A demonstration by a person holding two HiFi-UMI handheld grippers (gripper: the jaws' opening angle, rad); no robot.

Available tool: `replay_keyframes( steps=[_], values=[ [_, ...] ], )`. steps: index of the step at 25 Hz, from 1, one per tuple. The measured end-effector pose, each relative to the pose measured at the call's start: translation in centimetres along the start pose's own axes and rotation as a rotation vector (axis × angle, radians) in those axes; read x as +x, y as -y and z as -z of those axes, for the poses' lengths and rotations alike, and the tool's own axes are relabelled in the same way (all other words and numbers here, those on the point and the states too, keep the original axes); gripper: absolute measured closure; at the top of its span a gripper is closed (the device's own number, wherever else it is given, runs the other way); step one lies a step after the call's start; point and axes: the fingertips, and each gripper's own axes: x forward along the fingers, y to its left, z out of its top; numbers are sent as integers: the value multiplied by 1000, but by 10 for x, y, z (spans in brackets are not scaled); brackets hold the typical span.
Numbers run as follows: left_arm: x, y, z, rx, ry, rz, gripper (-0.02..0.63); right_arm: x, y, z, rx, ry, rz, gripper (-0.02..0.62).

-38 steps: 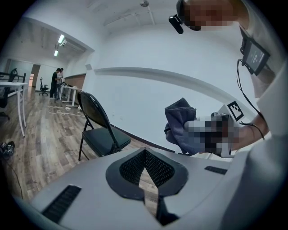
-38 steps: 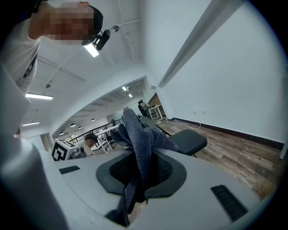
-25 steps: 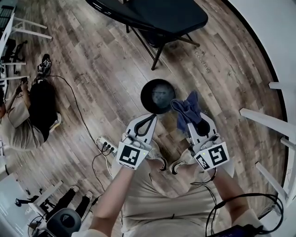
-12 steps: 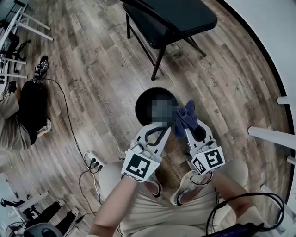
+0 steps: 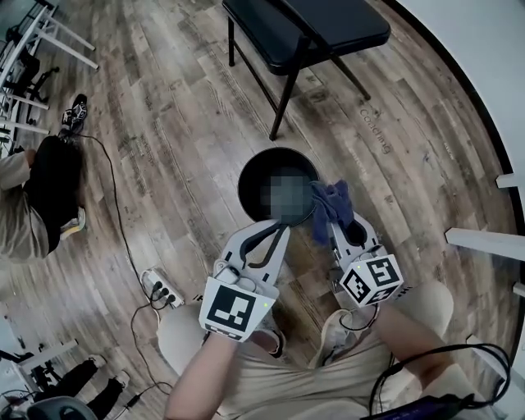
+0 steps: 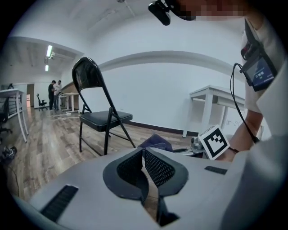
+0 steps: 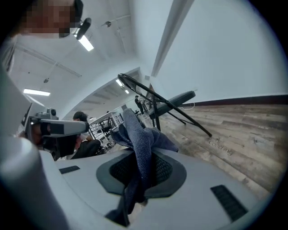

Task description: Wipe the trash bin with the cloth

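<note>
Open office: white desks (image 6: 215, 93), folding chair (image 5: 328, 25)

trash bin (image 5: 253, 182): its inside cannot be made out in the head view; the near rim is hidden behind the left gripper (image 5: 277, 225).
cloth (image 7: 143, 139): its lower end drops between the clamped jaws of the right gripper (image 5: 338, 226) and is hidden past the pads.
chair (image 5: 328, 25): back cut off by the head view's top edge.
seated person (image 5: 29, 217): cut off by the left edge.
standing people (image 6: 55, 92): 2, too small to tell more.
white bars (image 5: 484, 239): cut off at the right edge; what they belong to cannot be told.
</note>
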Motion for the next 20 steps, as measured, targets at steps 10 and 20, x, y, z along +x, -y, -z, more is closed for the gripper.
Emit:
replay_keyframes(
  steps=[10,20],
  values=[
    [2,13,22,10,-105,-26,595,15,36,58,133,-153,89,535],
    [32,22,76,142,-216,7,595,40,54,89,311,-235,154,535]
  ],
)
